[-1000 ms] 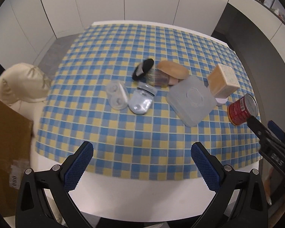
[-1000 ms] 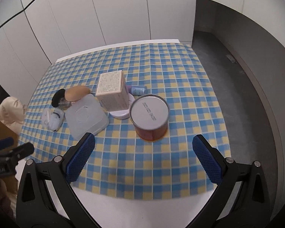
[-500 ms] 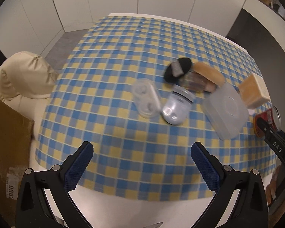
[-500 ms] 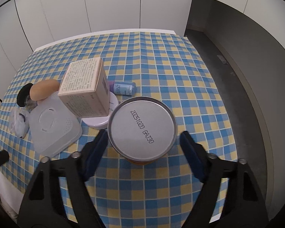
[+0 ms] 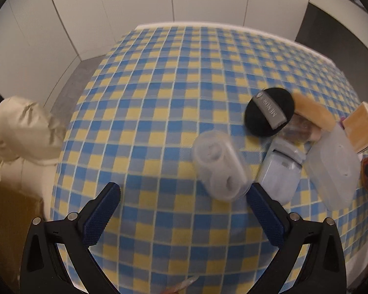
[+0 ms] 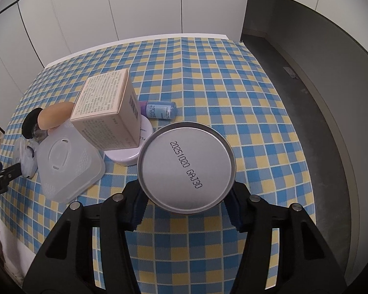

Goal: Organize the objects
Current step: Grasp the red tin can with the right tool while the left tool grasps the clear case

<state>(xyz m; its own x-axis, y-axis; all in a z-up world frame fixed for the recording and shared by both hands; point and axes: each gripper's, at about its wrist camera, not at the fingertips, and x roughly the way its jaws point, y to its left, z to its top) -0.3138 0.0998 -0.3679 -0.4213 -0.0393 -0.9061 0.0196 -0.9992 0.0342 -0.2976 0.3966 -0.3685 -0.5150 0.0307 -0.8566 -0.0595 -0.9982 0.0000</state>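
Right gripper [image 6: 184, 210] closing, fingers hugging the tin [image 6: 186, 166]; should seat squarely before lifting. Left gripper [image 5: 184, 210] wide, clear case [image 5: 218, 166] just ahead.

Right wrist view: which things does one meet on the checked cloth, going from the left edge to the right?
Black round puff → translucent plastic lid → beige printed carton box → small blue bottle lying on its side → round metal tin with a stamped date, standing between the closing right gripper jaws.
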